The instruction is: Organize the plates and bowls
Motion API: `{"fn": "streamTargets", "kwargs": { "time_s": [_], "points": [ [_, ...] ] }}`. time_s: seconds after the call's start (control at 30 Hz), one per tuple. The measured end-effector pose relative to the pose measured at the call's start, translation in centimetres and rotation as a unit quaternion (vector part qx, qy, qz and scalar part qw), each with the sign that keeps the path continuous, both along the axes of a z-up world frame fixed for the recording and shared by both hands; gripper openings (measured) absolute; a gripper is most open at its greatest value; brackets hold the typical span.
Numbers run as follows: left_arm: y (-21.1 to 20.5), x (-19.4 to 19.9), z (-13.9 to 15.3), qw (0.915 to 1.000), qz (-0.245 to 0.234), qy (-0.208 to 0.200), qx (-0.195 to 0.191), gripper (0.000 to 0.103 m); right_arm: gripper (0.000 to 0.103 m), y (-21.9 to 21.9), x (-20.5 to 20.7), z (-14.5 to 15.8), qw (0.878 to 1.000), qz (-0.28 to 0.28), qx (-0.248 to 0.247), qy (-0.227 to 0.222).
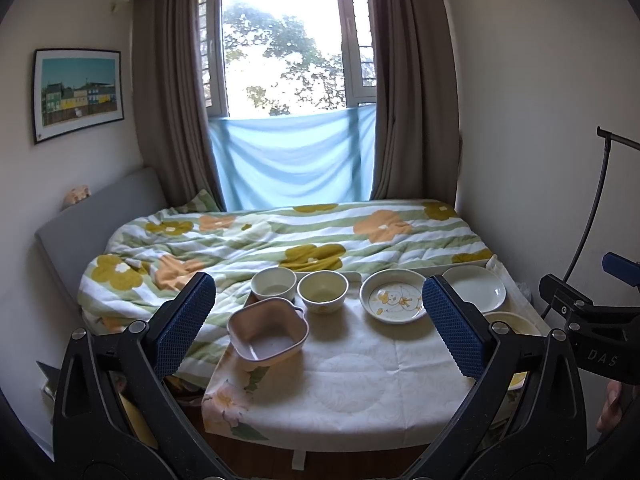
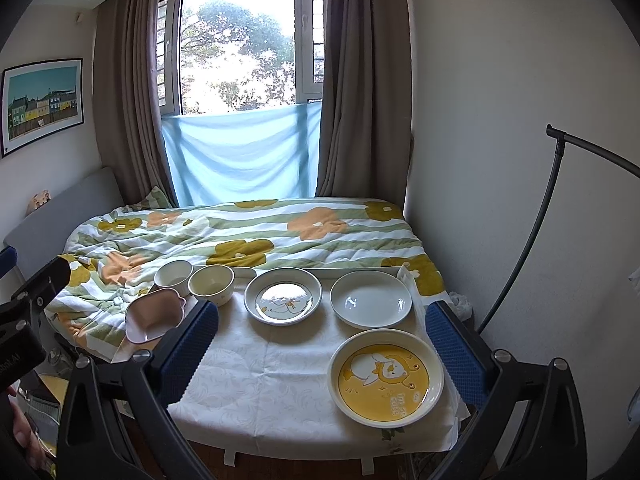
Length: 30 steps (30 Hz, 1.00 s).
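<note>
On the white-clothed table (image 2: 272, 380) stand a pink square bowl (image 1: 269, 335) (image 2: 154, 314), a white bowl (image 1: 274, 283) (image 2: 173, 275) and a cream bowl (image 1: 323, 290) (image 2: 211, 283). Right of them lie a duck-print plate (image 1: 394, 296) (image 2: 283, 296), a plain white plate (image 1: 474, 288) (image 2: 371, 299) and a large yellow cartoon plate (image 2: 386, 377) (image 1: 508, 322). My left gripper (image 1: 318, 326) hangs open above the table's near left, empty. My right gripper (image 2: 322, 354) is open too, its fingers either side of the yellow plate, above it.
Behind the table is a bed with a floral quilt (image 1: 280, 236) (image 2: 248, 232), then a curtained window (image 1: 284, 40). A black lamp stand (image 2: 532, 216) curves up at the right wall. A person's hand (image 2: 24, 436) shows at the lower left.
</note>
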<state>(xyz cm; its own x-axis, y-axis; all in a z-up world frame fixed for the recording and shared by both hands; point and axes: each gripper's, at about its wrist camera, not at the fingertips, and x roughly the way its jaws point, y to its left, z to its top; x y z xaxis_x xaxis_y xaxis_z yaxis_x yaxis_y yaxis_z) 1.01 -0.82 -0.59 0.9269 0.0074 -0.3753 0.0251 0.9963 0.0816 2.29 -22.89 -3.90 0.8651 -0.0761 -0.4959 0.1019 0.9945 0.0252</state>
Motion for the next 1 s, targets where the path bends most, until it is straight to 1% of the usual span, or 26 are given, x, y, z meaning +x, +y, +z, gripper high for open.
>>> {"fn": "streamTargets", "kwargs": {
  "time_s": [0.77,0.87,1.0],
  "points": [
    [0.0,0.2,-0.1,1.0000,-0.002,0.001,0.001,0.103,0.103,-0.2,0.1,-0.5,1.000,-0.002,0.000,0.002],
    [0.3,0.4,0.0,0.9997,-0.023,0.006,-0.006,0.103,0.103,0.8,-0.3,-1.0,1.000,-0.002,0.001,0.003],
    [0.1,0.9,0.3,0.9992,-0.037,0.006,0.009,0.103,0.103,1.5,-0.3,-0.9,1.000,0.005,-0.014,0.000]
  ]
}}
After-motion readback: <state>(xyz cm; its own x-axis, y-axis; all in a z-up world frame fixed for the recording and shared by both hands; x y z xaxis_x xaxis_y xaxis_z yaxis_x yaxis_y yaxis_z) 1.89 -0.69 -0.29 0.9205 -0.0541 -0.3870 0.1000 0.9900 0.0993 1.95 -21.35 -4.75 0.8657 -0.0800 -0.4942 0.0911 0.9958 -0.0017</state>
